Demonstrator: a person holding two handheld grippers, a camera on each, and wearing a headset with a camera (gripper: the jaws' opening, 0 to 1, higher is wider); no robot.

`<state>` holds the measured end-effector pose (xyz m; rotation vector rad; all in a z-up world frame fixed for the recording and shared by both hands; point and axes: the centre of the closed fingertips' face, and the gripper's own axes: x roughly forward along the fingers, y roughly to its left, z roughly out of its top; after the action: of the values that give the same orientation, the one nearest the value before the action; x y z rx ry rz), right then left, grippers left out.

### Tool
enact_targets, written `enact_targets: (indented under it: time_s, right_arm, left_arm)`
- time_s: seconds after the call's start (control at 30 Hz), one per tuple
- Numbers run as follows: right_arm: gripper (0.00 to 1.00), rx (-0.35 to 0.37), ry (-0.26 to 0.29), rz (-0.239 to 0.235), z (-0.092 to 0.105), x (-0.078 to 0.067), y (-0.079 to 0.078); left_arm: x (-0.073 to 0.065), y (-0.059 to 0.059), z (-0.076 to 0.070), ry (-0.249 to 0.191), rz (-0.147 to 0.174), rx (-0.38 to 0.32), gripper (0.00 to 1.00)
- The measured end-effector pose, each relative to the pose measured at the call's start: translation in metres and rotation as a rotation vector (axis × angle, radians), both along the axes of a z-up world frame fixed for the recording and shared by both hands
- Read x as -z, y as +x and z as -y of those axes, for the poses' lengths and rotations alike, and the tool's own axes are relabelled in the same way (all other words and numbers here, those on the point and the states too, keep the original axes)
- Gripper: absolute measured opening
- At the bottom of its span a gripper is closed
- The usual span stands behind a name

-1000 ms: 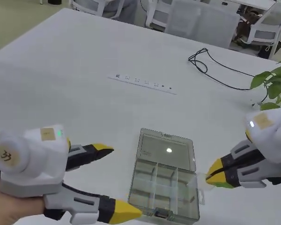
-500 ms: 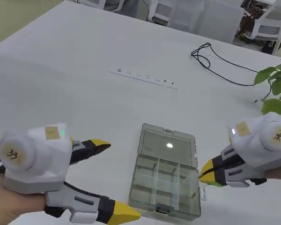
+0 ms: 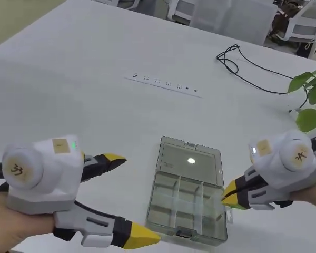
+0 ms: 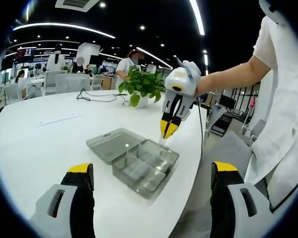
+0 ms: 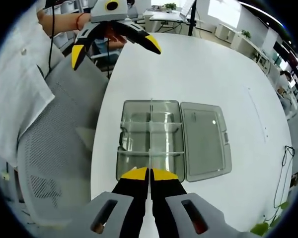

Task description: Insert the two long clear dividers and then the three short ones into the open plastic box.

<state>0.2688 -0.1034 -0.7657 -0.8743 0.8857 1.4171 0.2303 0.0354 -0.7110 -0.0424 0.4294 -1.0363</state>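
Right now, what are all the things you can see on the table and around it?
table: one, white, under everything
plastic box: one, clear grey, lid open, near edge of the table between the grippers
dividers: several, clear, standing inside the box; exact count hard to tell
power strip: one, white, middle of the table
cable: one, black, far right of the table
plant: one, green, right edge
chairs: several, pale grey, beyond the far side
left gripper: one, white with yellow tips, jaws wide apart, left of the box
right gripper: one, same colours, jaws together, at the box's right side
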Motion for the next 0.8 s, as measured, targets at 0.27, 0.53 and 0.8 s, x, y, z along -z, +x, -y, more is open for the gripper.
enact_targets:
  time_s: [0.27,0.53,0.8]
  right_arm:
    - [0.03,0.004,-0.003,-0.004,-0.001,0.003,0.0]
    - [0.03,-0.004,-0.017,-0.008,-0.003,0.006,0.0]
    - [0.03,-0.003,-0.031,-0.022,-0.002,0.012,0.002]
  left_arm:
    - [-0.001,0.0,0.001,-0.009,-0.003,-0.002,1.0]
    - [-0.001,0.0,0.0,-0.011,-0.002,-0.002,0.99]
    - [-0.001,0.001,0.0,-0.012,-0.002,0.0,0.99]
